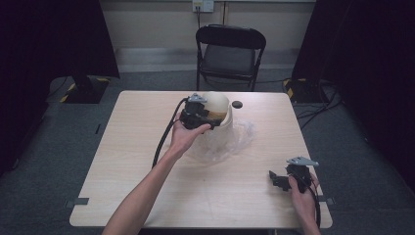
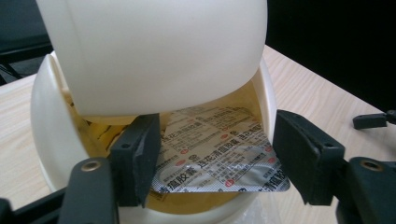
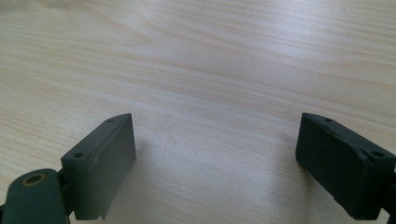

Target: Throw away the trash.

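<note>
The wooden table (image 1: 147,166) occupied the centre of the high view, with a black folding chair (image 1: 230,51) beyond its far edge. A cream plastic bin with a swing lid (image 1: 218,105) stood in the upper middle of the frame, and a crumpled clear plastic bag (image 1: 235,139) lay just below and to its right. A small black disc (image 1: 237,104) sat near the bin on its right side.

The left gripper (image 1: 215,121) was held at the bin's opening by the left hand (image 1: 186,134). In the left gripper view, the jaws stood spread apart on either side of a silver blister pack of capsules (image 2: 219,163) with red printing; the pack lay in the mouth of the bin beneath the raised lid (image 2: 154,51). The left jaw sat close against the pack's edge, while the right jaw stood clear of it. The gripper was released.

The right gripper (image 1: 276,179) rested in the lower right of the high view, held by the right hand (image 1: 303,196). In the right gripper view, its jaws stood wide apart above bare table, grasping nothing
</note>
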{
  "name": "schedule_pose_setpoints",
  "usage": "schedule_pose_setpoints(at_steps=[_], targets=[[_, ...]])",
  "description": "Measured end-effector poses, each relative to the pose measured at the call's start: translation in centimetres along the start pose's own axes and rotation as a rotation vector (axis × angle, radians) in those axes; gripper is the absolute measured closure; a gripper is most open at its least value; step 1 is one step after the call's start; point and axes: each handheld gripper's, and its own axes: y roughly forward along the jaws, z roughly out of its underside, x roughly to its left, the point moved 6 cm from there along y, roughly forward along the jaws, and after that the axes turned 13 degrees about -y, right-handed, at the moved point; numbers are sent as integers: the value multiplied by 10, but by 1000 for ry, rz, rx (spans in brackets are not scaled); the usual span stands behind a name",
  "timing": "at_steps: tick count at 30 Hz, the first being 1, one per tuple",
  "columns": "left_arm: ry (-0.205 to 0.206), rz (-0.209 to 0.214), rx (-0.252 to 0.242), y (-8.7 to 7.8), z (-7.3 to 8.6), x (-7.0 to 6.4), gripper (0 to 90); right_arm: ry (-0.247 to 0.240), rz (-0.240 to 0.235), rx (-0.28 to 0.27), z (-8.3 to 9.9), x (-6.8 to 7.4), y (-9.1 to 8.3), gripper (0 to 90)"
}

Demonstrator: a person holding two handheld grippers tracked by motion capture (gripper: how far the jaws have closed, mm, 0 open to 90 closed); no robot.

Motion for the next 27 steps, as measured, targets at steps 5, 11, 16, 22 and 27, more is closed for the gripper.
schedule_pose_setpoints(at_steps=[5, 11, 16, 22, 27], targets=[[6, 2, -8, -5, 0, -1, 214, 0, 0, 0, 0, 0, 0, 113], [20, 0, -8, -11, 3, -2, 229, 0, 0, 0, 0, 0, 0, 112], [22, 14, -12, -19, 6, -4, 230, 0, 0, 0, 0, 0, 0, 113], [45, -7, -37, -33, 8, 0, 210, 0, 0, 0, 0, 0, 0, 113], [26, -4, -50, -41, 9, 7, 183, 0, 0, 0, 0, 0, 0, 112]])
